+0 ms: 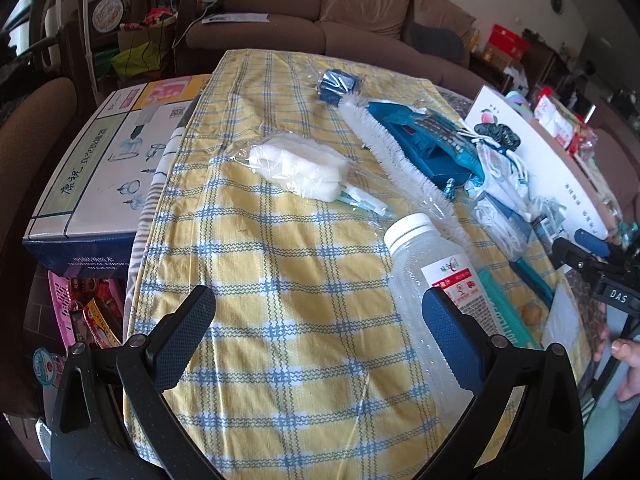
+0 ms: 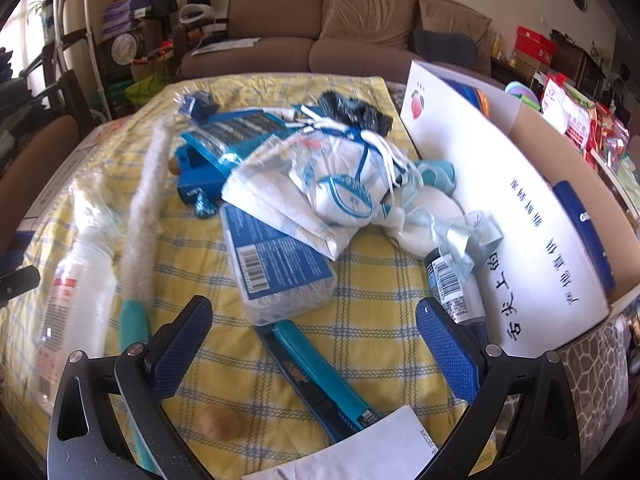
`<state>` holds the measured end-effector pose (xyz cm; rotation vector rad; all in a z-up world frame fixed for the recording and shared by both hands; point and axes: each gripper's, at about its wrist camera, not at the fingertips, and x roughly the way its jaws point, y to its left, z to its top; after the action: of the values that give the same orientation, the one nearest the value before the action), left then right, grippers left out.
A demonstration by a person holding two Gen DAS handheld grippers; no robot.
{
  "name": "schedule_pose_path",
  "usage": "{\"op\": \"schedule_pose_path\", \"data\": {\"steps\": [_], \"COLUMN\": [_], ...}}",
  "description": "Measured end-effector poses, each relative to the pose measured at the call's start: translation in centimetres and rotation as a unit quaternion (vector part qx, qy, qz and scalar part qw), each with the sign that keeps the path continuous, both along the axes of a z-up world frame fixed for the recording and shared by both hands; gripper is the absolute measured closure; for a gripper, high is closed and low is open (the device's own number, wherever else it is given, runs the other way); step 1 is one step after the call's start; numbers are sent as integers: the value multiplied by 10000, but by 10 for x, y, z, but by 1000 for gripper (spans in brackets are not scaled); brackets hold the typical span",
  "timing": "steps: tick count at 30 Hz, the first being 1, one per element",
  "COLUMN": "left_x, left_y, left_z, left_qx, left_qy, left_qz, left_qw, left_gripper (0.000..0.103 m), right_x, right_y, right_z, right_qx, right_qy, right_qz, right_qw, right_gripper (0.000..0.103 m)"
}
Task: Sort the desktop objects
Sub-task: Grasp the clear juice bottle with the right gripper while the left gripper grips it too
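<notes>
A checked tablecloth (image 2: 372, 280) is strewn with unsorted items – bottle (image 1: 424, 276), brush (image 1: 384, 152), bags (image 2: 344, 184). Both the left gripper (image 1: 320, 328) and right gripper (image 2: 316, 336) are spread wide, nothing grasped (sorting judged barely begun); the cardboard box (image 2: 568, 168) is beside them.

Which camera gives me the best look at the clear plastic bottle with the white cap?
The left wrist view. There the clear plastic bottle with the white cap lies sharp and close on the yellow checked tablecloth, its cap and red-and-white label visible. The right wrist view shows it only blurred and stretched at the left edge.
</notes>
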<state>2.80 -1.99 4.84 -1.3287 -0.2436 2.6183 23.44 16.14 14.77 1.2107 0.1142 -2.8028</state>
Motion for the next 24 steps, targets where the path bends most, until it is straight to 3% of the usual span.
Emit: {"op": "schedule_pose_path", "data": {"steps": [7, 15, 24], "left_x": [23, 33, 36], "left_y": [-5, -17, -28], "left_z": [25, 22, 14], "left_qx": [300, 693, 788], "left_qy": [192, -26, -155], "left_qz": [43, 130, 214], "left_qw": [9994, 9975, 9965], "left_gripper": [0, 0, 0], "right_x": [55, 80, 68], "right_y": [-44, -124, -151], "right_z": [32, 11, -23], "right_qx": [-775, -686, -242], "right_qy": [181, 24, -230], "right_qz": [504, 957, 896], "right_qw": [9956, 9930, 9954], "right_gripper": [0, 2, 8]}}
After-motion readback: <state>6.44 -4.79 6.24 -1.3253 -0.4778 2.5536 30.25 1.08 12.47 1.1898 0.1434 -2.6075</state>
